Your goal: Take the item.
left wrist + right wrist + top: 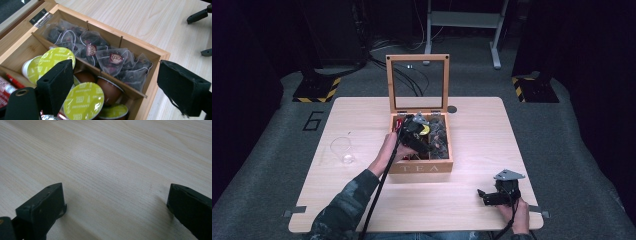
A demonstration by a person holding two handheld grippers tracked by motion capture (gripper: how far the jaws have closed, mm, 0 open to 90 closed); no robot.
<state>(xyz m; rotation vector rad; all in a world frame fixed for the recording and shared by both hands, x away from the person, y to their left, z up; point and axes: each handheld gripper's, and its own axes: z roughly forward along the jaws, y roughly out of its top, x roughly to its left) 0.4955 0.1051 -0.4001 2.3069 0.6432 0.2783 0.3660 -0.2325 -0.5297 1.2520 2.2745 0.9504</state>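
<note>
We see the tabletop, light wood, mostly bare; wide open room right of the box and along the near edge, floor all round. The wooden tea box sits mid-tabletop, its glass-paned lid upright at the far side and "TEA" on the near wall. Left of it, well apart, stands a clear glass, its edges hard to make out.

In the high view our left tongs hang over the box's open top and cover much of the inside. In the left gripper view they are spread wide, nothing between them, above the dividers. The far row holds mesh tea bags with dark red tags, piled loosely. The nearer compartment holds capsules with green foil lids, brown-bodied, partly behind the left jaw. Red packets are cut off at the left edge; we can't read them. The box's right wall is near the right jaw, with bare tabletop beyond.

Our right tongs rest near the near-right corner, close to the tabletop edge, well apart from the box. In the right gripper view they are wide, empty, low over bare wood.
</note>
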